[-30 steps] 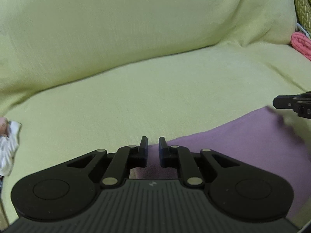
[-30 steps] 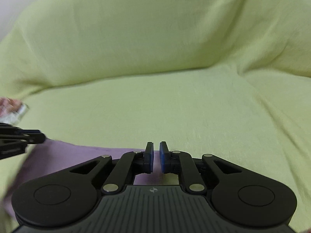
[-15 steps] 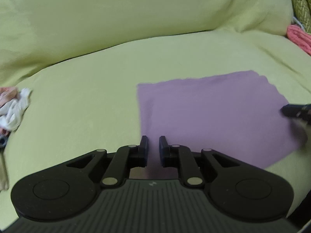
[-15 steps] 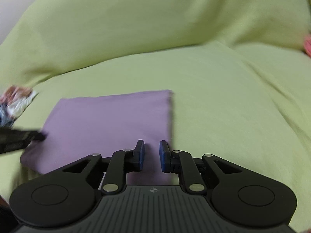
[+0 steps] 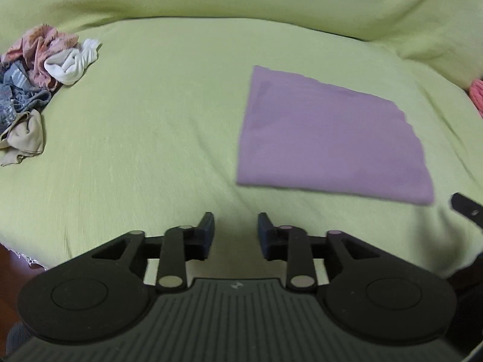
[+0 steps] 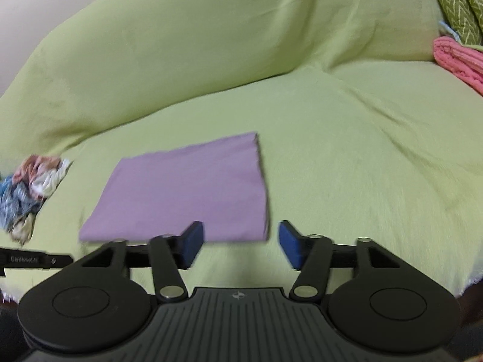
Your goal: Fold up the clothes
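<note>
A green sofa cover (image 5: 151, 150) fills both views. A purple cloth (image 5: 329, 138), now seen whole and folded flat, lies at right of centre in the left view, where a second ago only its edge showed. Crumpled clothes (image 5: 33, 81) are piled at upper left. The left gripper (image 5: 235, 235) and right gripper (image 6: 238, 244) are opening, empty, drawn back; this fold appears finished.

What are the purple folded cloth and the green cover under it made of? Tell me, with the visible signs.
Purple folded cloth: probably thin knit or woven fabric, matte; it lies flat with soft edges. Green cover: likely woven cotton-type fabric, matte, with fine wrinkles and drape. Blur hides the weave.
</note>
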Motion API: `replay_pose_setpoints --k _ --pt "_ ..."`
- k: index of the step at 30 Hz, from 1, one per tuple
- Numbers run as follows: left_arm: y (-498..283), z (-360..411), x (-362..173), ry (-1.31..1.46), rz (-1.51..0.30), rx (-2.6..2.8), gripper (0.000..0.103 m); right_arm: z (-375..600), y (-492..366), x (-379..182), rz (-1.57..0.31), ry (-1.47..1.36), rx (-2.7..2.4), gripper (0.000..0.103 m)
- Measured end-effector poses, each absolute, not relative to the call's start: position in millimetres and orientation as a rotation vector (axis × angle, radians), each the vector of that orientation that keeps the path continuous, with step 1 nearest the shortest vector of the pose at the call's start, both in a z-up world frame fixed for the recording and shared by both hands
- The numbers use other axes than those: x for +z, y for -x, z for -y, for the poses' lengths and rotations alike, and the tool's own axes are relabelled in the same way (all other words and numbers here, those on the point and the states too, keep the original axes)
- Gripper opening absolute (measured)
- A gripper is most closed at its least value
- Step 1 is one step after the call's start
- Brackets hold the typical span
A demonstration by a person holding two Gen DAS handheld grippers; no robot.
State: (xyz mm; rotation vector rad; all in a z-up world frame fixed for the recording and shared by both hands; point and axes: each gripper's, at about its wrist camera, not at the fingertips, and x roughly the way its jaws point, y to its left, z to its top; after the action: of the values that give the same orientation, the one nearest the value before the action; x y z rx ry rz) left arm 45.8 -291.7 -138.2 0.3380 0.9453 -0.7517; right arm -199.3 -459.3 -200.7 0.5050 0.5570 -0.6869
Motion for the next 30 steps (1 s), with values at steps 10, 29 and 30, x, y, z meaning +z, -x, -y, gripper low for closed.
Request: replay_pose_setpoints --k 10,29,30 --pt "25.6 266.7 -104.8 -0.343 -0.859 -0.809 0.043 409.7 227.3 -166.4 -0.547 -0.430 -0.692 0.079" --pt "43.0 263.2 -78.1 -0.338 -0.787 -0.823 0.058 398.1 235.7 -141.2 -0.476 -0.364 -0.665 0.084" --pt "40.0 264.6 -83.2 -0.342 -0.794 -0.828 0.058 399.6 234.1 -145.3 -0.483 -0.361 -0.664 0.084"
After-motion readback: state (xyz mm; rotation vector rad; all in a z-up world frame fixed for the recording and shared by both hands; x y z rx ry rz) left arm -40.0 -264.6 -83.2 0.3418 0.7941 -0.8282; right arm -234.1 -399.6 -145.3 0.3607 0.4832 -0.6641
